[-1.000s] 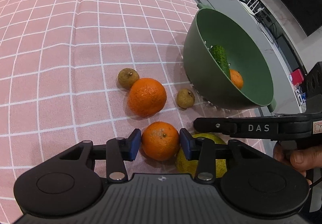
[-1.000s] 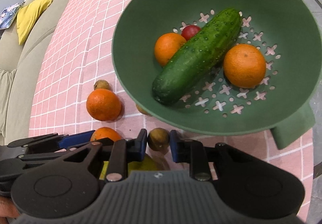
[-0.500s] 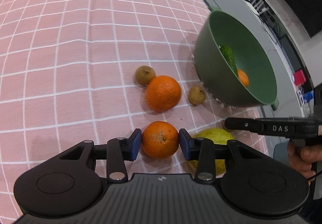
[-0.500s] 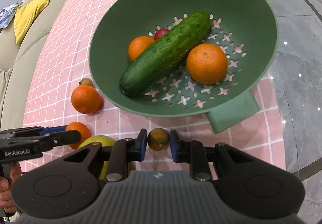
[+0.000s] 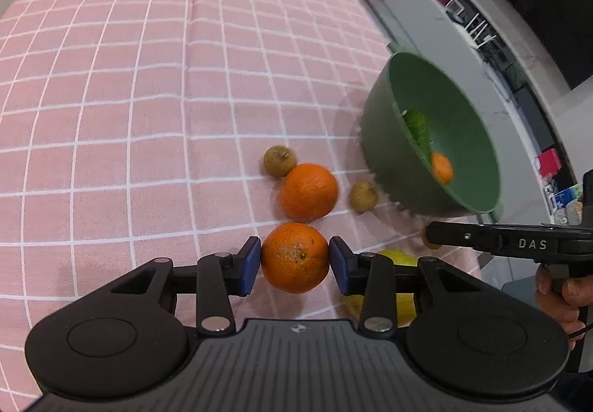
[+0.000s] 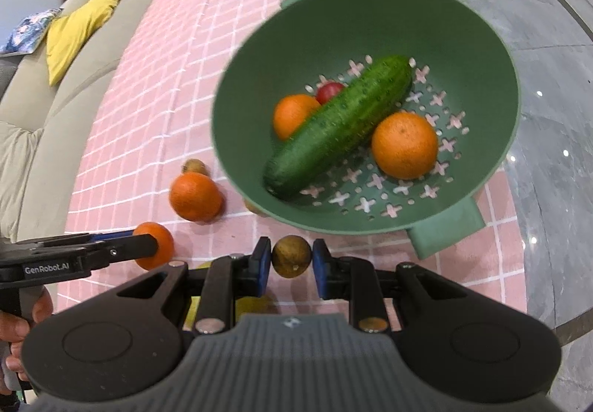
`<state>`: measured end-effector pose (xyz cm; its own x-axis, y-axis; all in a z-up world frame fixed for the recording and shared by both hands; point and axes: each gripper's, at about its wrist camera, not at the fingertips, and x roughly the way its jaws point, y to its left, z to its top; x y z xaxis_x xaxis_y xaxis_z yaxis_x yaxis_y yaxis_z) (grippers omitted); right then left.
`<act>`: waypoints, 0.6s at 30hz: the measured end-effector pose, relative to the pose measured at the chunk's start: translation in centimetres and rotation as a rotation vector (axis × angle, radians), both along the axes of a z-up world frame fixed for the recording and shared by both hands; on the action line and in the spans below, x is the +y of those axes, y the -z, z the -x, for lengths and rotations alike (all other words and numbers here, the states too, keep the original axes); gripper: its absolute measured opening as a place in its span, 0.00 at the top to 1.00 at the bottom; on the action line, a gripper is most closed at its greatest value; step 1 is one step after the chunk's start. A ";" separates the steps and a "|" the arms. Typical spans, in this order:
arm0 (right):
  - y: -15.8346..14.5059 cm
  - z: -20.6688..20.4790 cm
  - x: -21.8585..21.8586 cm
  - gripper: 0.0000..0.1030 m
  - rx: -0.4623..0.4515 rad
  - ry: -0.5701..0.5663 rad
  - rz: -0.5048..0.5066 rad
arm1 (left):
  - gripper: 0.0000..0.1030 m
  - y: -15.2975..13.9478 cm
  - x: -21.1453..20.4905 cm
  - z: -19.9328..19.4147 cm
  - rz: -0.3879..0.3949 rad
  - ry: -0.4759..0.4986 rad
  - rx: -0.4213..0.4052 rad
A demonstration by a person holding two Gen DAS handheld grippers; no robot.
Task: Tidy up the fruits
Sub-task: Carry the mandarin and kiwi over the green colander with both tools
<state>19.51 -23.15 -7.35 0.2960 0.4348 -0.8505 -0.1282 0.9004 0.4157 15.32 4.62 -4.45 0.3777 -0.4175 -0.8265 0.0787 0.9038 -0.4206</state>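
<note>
1. Left gripper point(image 5: 295, 261): blue pads clenched on a small orange point(image 5: 295, 257), one pad on each side of it. The orange looks lifted clear of the pink checked cloth point(image 5: 111, 115) that covers the counter.
2. Right gripper point(image 6: 291, 260): clamped tight on a small brown fruit point(image 6: 291, 256), held between its blue pads just short of the near rim of the green colander bowl point(image 6: 489, 52).
3. Green colander bowl: sits near the cloth's edge toward the grey marble surface point(image 6: 548, 23), one tab handle on the near side. Inside: a cucumber point(image 6: 339, 125) lying diagonally, an orange on each side of it point(image 6: 404, 145) point(image 6: 292, 115), and a small red fruit point(image 6: 330, 92) partly hidden behind the cucumber.
4. On the cloth, beside the bowl: a larger orange point(image 5: 308, 191), a brown fruit point(image 5: 280, 161) touching its far side, and another brown fruit point(image 5: 364, 195) between that orange and the bowl's wall.
5. A yellow-green fruit point(image 5: 402, 258) lies on the cloth under the left gripper's right finger, mostly hidden.
6. The left view shows the right tool's black finger in profile, with a hand point(image 5: 559, 297) on its grip.
7. Beige sofa with a yellow cushion point(image 6: 78, 30) runs along the cloth's far edge in the right view.
</note>
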 end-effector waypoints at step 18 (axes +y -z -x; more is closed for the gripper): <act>-6.4 -0.5 -2.3 0.81 -0.090 0.053 -0.199 | 0.56 -6.4 -5.0 -0.1 -0.018 0.051 -0.088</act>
<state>20.01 -25.45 -1.00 0.3933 0.5736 -0.7185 -0.1274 0.8080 0.5753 15.43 -0.41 1.93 0.4274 -0.4232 -0.7989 0.1609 0.9052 -0.3934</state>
